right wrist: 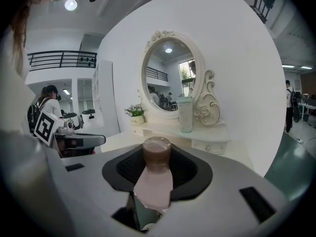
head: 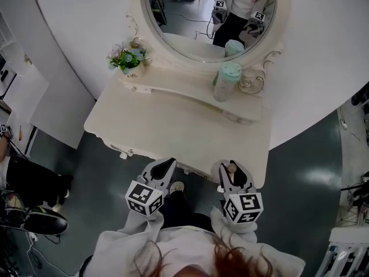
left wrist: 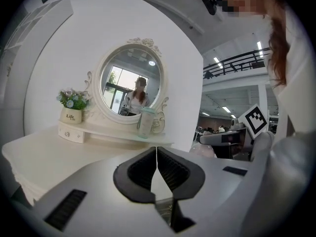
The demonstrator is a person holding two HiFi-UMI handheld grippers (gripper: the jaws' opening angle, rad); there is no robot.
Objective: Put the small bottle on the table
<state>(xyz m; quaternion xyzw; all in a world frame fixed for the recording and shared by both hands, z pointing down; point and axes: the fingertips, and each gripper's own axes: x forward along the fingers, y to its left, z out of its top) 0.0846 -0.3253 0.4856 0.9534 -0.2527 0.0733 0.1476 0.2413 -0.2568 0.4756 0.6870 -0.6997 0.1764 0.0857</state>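
The small bottle (right wrist: 157,174), pale pink with a brown cap, lies lengthwise between the jaws of my right gripper (right wrist: 157,153), which is shut on it. In the head view the bottle's cap (head: 232,168) peeks out between the right gripper's (head: 233,173) fingers, just short of the front edge of the cream dressing table (head: 173,126). My left gripper (head: 164,168) hovers beside it at the same edge. Its jaws (left wrist: 157,154) meet at the tips with nothing between them. The tabletop (left wrist: 39,152) spreads out ahead of both grippers.
At the table's back, a raised shelf (head: 184,85) carries a flower pot (head: 130,59) on the left and a tall green-lidded tumbler (head: 226,81) on the right, under an oval mirror (head: 207,10). Dark floor surrounds the table. A seated person's legs and shoes (head: 34,221) are at far left.
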